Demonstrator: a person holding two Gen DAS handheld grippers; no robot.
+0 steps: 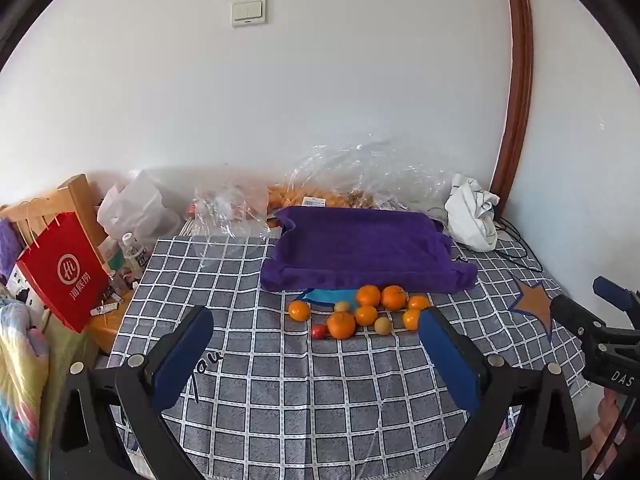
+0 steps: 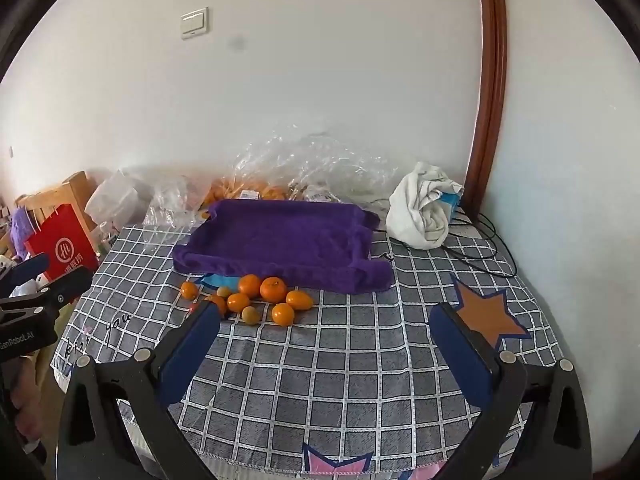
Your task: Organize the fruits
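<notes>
Several oranges (image 1: 367, 295) (image 2: 273, 289) lie in a loose cluster on the checked tablecloth, with two pale yellow fruits (image 1: 383, 325) (image 2: 250, 315) and a small red fruit (image 1: 319, 331) among them. Just behind the cluster sits a purple cloth-lined tray (image 1: 360, 248) (image 2: 280, 240), with nothing in it. My left gripper (image 1: 316, 332) hovers open in front of the fruit, nothing between its blue pads. My right gripper (image 2: 326, 322) is open too, to the right of the fruit and apart from it. The left finger of my right gripper hides the red fruit.
Crumpled clear plastic bags (image 1: 352, 172) with more oranges lie against the wall behind the tray. A white cloth bundle (image 2: 424, 208) and black cables sit at the back right. A red paper bag (image 1: 64, 272), bottles and a wooden chair stand left of the table.
</notes>
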